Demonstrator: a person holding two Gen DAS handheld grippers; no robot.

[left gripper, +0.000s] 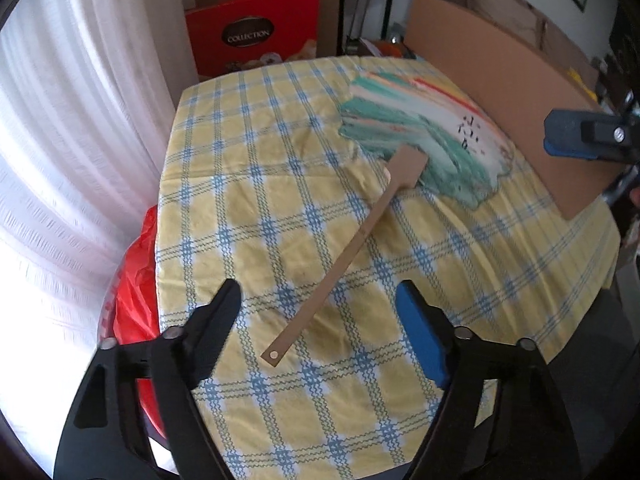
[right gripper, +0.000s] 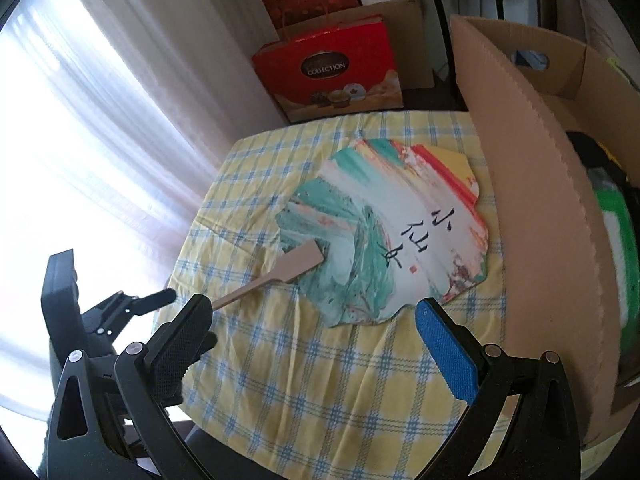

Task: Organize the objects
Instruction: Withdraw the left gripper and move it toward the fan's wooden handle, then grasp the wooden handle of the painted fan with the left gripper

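Note:
A painted paper fan (left gripper: 424, 136) with green, white and red streaks and black characters lies flat on the checked tablecloth (left gripper: 256, 184). Its long wooden handle (left gripper: 340, 264) points toward me. My left gripper (left gripper: 320, 312) is open and empty, its fingers either side of the handle's end, above it. In the right wrist view the fan (right gripper: 392, 232) lies just ahead of my right gripper (right gripper: 316, 320), which is open and empty above the cloth near the fan's front edge. The right gripper also shows at the far right of the left wrist view (left gripper: 588, 136).
A large open cardboard box (right gripper: 532, 184) stands along the table's right side, its flap (left gripper: 500, 92) beside the fan. A red gift bag (right gripper: 332, 68) and more boxes stand behind the table. A red plastic bag (left gripper: 136, 280) hangs off the left edge. White curtains are at the left.

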